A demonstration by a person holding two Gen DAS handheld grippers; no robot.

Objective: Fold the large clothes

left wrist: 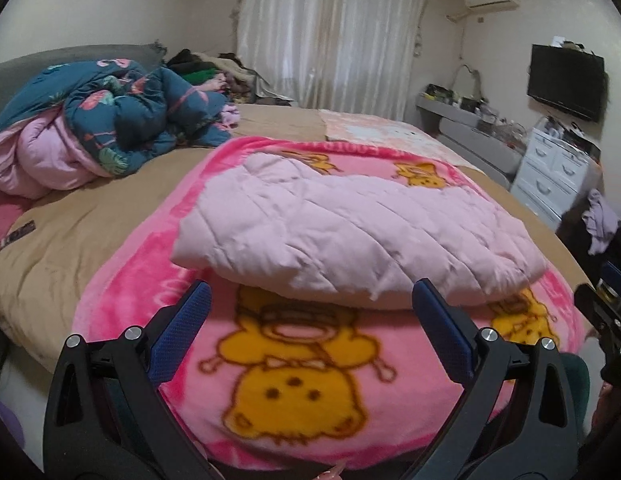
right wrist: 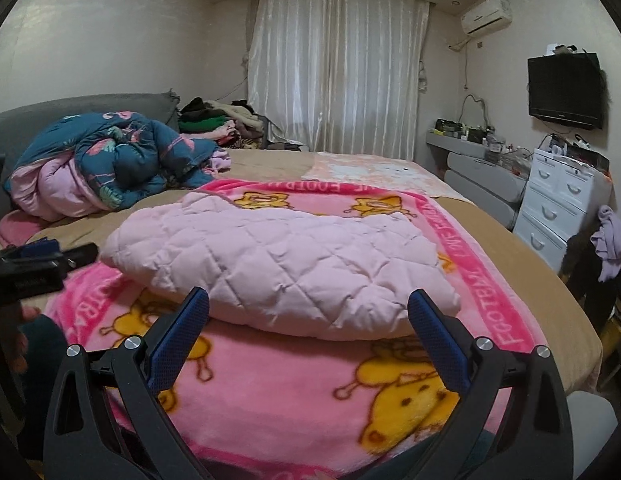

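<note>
A pale pink quilted garment [left wrist: 350,236] lies folded into a thick pad on a bright pink cartoon blanket [left wrist: 298,372] spread over the bed. It also shows in the right wrist view [right wrist: 286,268] on the same blanket [right wrist: 270,392]. My left gripper [left wrist: 310,300] is open and empty, held just short of the garment's near edge. My right gripper [right wrist: 308,306] is open and empty, also just in front of the near edge. The right gripper shows at the right edge of the left wrist view [left wrist: 606,312]. The left gripper shows at the left edge of the right wrist view [right wrist: 38,260].
A bunched teal and pink duvet [left wrist: 102,120] lies at the bed's far left. A pile of clothes [right wrist: 222,124] sits by the curtain. A white drawer unit [right wrist: 558,208], a grey desk and a wall TV [right wrist: 564,92] stand to the right. The tan sheet [left wrist: 70,248] covers the bed.
</note>
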